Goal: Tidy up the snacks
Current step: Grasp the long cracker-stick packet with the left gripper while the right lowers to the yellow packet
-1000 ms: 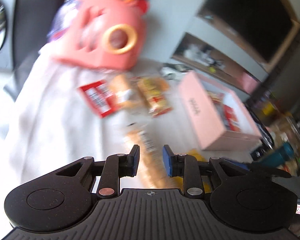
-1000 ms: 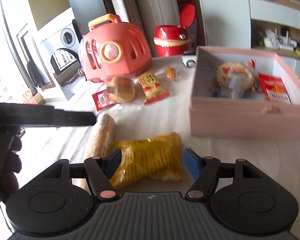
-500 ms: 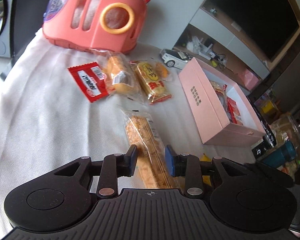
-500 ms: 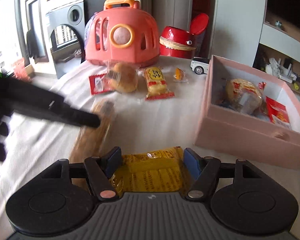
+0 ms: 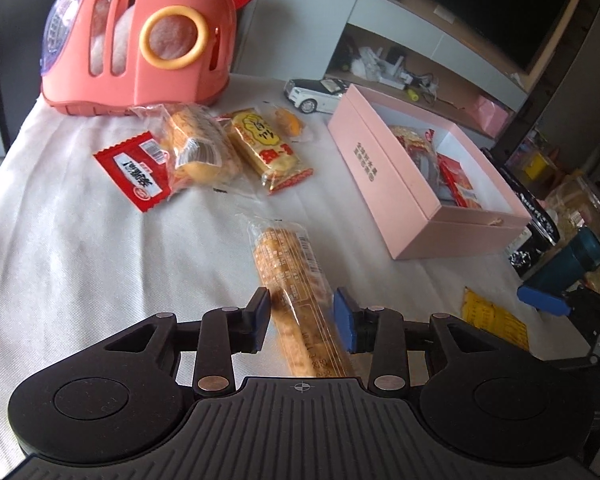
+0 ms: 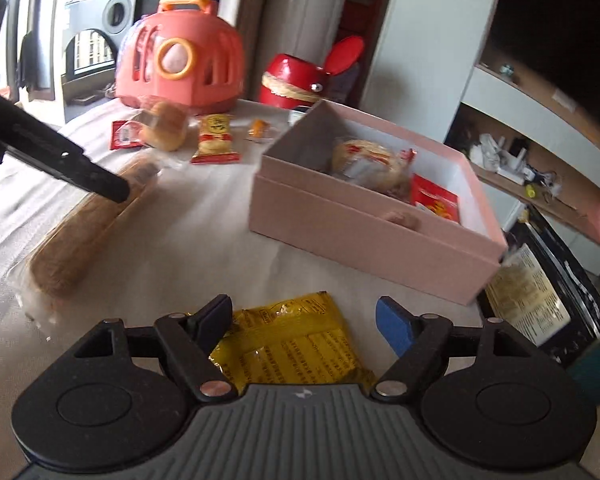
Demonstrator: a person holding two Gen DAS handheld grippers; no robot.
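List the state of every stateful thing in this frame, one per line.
Pink box: open, snacks inside.
Long biscuit pack: flat on cloth, between left gripper fingers, not clamped.
Yellow packet: flat, between right gripper fingers, ungripped.
Both grippers: open, jaws just widening.

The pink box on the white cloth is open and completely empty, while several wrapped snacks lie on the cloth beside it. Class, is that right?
Not quite. The pink box is open, but it is not empty: the right wrist view shows a round wrapped pastry and a red packet inside. The rest stands: wrapped snacks lie on the white cloth beside it.
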